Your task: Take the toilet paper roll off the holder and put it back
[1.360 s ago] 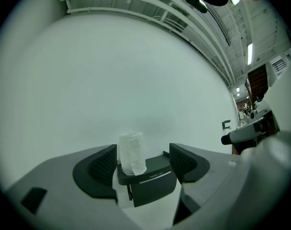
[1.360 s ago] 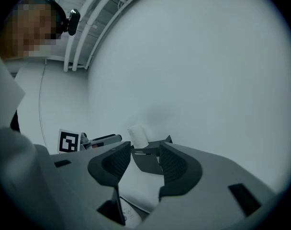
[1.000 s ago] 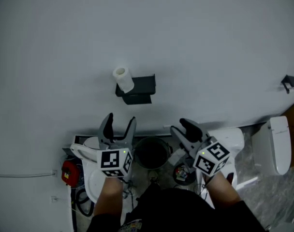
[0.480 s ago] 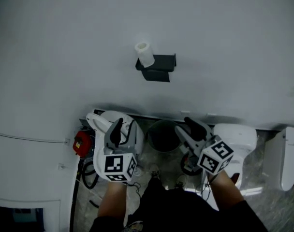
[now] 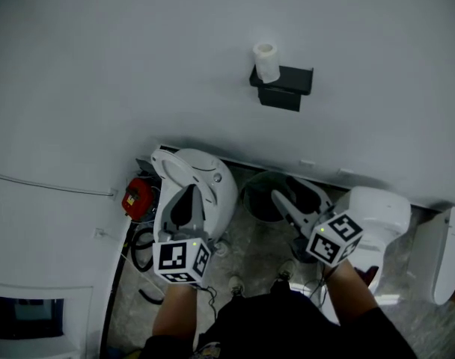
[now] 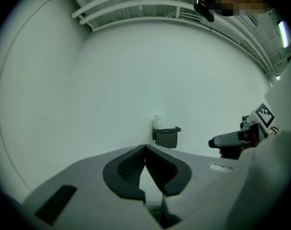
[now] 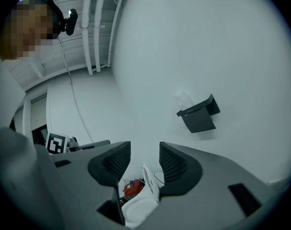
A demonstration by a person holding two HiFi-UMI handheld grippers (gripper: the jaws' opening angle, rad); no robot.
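Observation:
The white toilet paper roll [image 5: 266,60] stands on end on a black holder [image 5: 285,87] fixed to the white wall. Both grippers are well short of it and lower. My left gripper [image 5: 186,200] is shut; its jaws have just been closing with nothing between them. In the left gripper view the roll [image 6: 158,120] and holder [image 6: 166,136] show small beyond the touching tips [image 6: 145,147]. My right gripper [image 5: 296,193] is open and empty. The right gripper view has the roll [image 7: 184,99] and holder [image 7: 199,115] up and to the right of its jaws [image 7: 143,147].
A white toilet [image 5: 197,182] with its lid up sits under the left gripper. A dark round bin [image 5: 261,197] is between the grippers, a red object [image 5: 138,198] and cables lie at the left, and a second white toilet [image 5: 377,212] is at the right.
The left jaws went from wide open to shut on nothing. Both grippers drew back and down from the wall. The holder now appears further up and right in the head view.

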